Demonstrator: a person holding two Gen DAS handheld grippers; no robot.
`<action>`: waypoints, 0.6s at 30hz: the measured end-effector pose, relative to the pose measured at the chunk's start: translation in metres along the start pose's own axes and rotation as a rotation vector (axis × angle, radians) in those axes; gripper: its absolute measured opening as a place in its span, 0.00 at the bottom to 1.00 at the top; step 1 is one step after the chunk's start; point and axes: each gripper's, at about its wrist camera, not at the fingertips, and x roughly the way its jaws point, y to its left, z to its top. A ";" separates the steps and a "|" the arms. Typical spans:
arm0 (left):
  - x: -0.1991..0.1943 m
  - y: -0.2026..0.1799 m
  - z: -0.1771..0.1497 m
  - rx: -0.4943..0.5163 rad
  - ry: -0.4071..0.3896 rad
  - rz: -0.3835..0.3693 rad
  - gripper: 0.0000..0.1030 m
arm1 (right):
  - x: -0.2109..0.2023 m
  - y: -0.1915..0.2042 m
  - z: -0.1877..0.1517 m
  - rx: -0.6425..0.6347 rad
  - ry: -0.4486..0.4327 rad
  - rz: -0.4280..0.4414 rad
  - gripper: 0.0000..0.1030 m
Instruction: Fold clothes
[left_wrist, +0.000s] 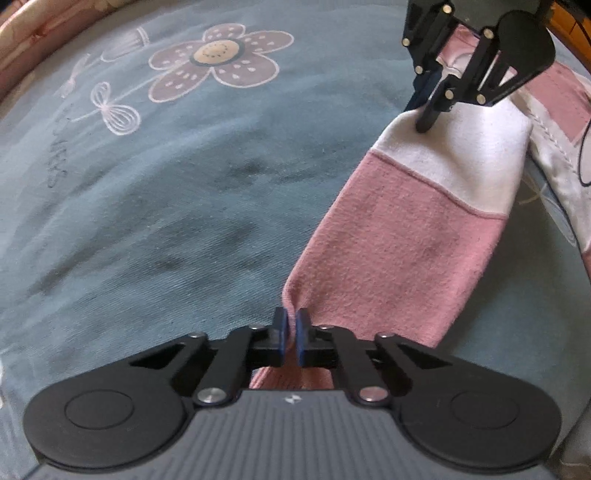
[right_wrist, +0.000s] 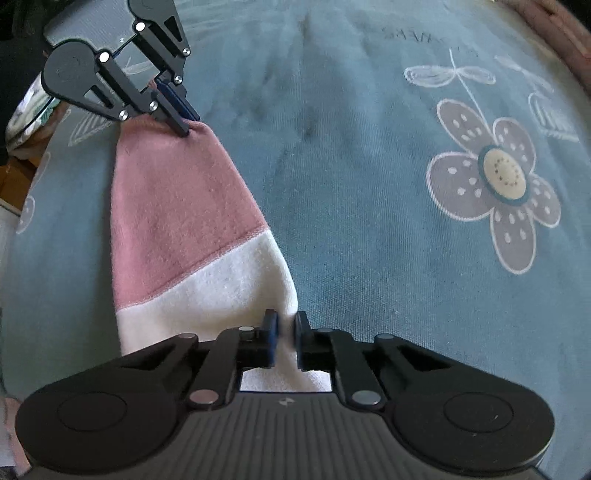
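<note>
Pink-and-white garment (left_wrist: 413, 229), stretched over flowered bedsheet (left_wrist: 166, 184): left gripper (left_wrist: 291, 332) pinches pink end, right gripper (right_wrist: 284, 334) pinches white end. Risk: thin pinch slipping under tension.

You are working in a home, most likely on a bed. The surface is a soft blue-grey sheet (left_wrist: 155, 206) printed with a big purple flower (right_wrist: 498, 177). A pink quilted border (left_wrist: 22, 66) runs along its edge, like bedding.
</note>
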 end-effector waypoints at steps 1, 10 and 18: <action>-0.003 0.000 -0.001 -0.008 -0.008 0.011 0.01 | -0.002 0.005 -0.001 -0.014 -0.005 -0.022 0.09; -0.028 0.010 -0.007 -0.100 -0.091 0.100 0.01 | -0.019 0.019 -0.006 -0.086 -0.053 -0.212 0.08; -0.017 0.039 -0.011 -0.229 -0.063 0.126 0.11 | -0.001 0.004 0.014 0.113 -0.091 -0.238 0.19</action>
